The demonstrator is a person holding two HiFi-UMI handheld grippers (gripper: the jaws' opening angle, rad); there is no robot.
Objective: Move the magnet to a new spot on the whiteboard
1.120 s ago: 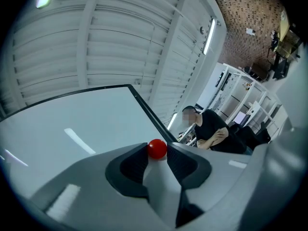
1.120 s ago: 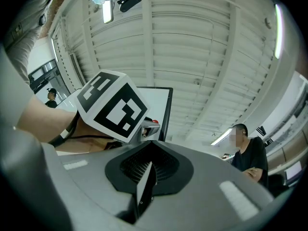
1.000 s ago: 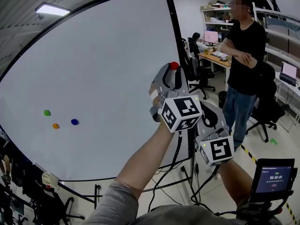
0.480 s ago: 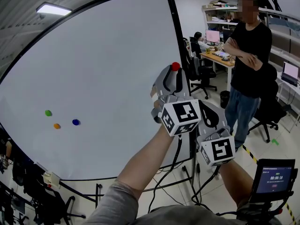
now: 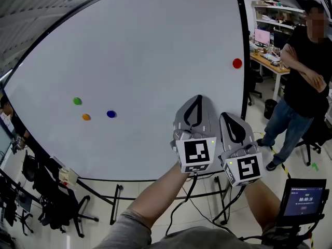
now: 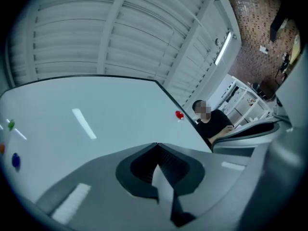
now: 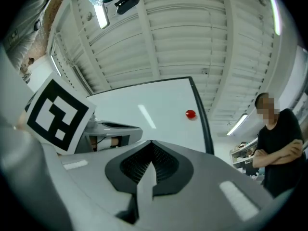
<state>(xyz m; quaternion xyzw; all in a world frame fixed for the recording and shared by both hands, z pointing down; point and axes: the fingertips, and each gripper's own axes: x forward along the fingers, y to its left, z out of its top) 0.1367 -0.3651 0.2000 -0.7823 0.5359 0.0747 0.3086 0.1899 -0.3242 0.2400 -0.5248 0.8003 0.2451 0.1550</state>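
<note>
A red magnet (image 5: pixel 237 63) sticks to the whiteboard (image 5: pixel 145 61) near its right edge, with nothing holding it. It also shows as a small red dot in the left gripper view (image 6: pixel 179 114) and in the right gripper view (image 7: pixel 190 113). My left gripper (image 5: pixel 194 98) hangs below and left of the magnet, well clear of it, jaws shut with nothing between them. My right gripper (image 5: pixel 230 115) sits just to its right, also shut and empty. Green (image 5: pixel 77 101), orange (image 5: pixel 86 117) and blue (image 5: pixel 111 114) magnets sit on the board's left part.
A person in a black shirt (image 5: pixel 306 71) stands with folded arms to the right of the board. Desks with monitors (image 5: pixel 270 43) lie behind. A small timer screen (image 5: pixel 304 199) is at lower right. Chairs (image 5: pixel 57 201) stand under the board's lower left.
The left gripper, which held the red magnet up by the board's right edge, has let it go on the board, dropped down and away, and shut. The view has swung right.
</note>
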